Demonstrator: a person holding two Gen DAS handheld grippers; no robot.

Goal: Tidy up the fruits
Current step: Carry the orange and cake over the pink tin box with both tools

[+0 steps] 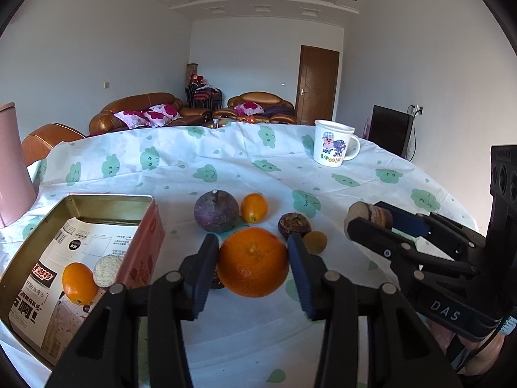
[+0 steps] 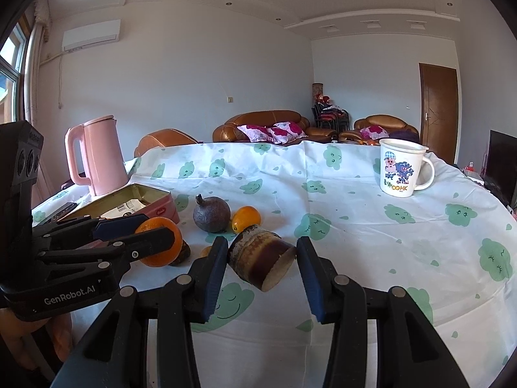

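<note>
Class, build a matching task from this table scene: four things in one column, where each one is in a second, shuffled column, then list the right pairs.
Things
1. large orange
2. brown cane chunk
3. cartoon mug
4. small orange

Places
A. inside the tin box
B. between the left gripper fingers
C. standing at the far right of the tablecloth
D. between the right gripper fingers

Pairs: 1-B, 2-D, 3-C, 4-A

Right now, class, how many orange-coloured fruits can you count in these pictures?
3. A big orange sits between the left gripper fingers, a small oval one lies on the tablecloth beside the purple fruit, and one is inside the tin. Others may be hidden.
</note>
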